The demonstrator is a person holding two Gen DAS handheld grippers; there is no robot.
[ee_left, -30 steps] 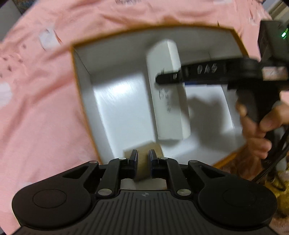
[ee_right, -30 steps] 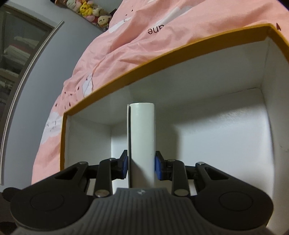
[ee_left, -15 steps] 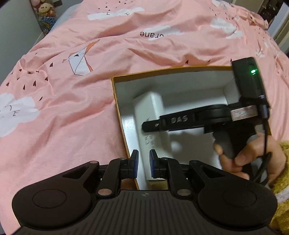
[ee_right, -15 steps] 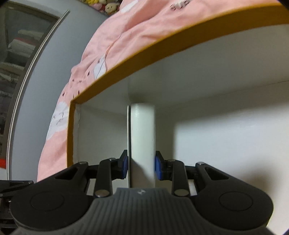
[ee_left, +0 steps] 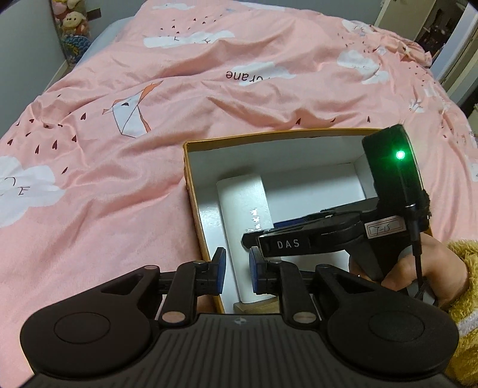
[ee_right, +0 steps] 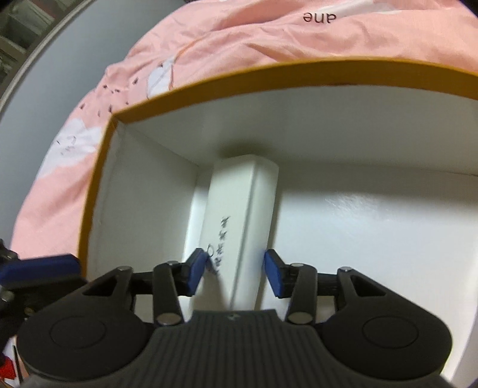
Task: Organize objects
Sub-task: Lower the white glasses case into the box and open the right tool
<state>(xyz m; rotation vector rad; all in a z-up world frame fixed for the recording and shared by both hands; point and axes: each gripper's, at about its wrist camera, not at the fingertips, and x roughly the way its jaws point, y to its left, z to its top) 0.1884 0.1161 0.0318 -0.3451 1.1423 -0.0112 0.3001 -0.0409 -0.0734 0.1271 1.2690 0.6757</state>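
Note:
An open cardboard box (ee_left: 191, 179) with an orange rim and white inside sits on a pink bedspread. A long white carton (ee_left: 243, 215) lies flat on its floor along the left wall; it also shows in the right wrist view (ee_right: 239, 215). My right gripper (ee_right: 236, 268) is open inside the box, its blue pads (ee_right: 273, 276) either side of the carton's near end and apart from it. My left gripper (ee_left: 236, 270) hovers over the box's near left corner, jaws slightly apart and empty.
The pink bedspread (ee_left: 134, 104) with cloud and crane prints surrounds the box. Stuffed toys (ee_left: 71, 27) sit at the far left corner. The right half of the box floor (ee_right: 373, 232) is bare. A doorway (ee_left: 448, 35) lies at the far right.
My right gripper has opened and let go of the white carton, which now lies flat in the box. My left gripper has pulled back and up from the box.

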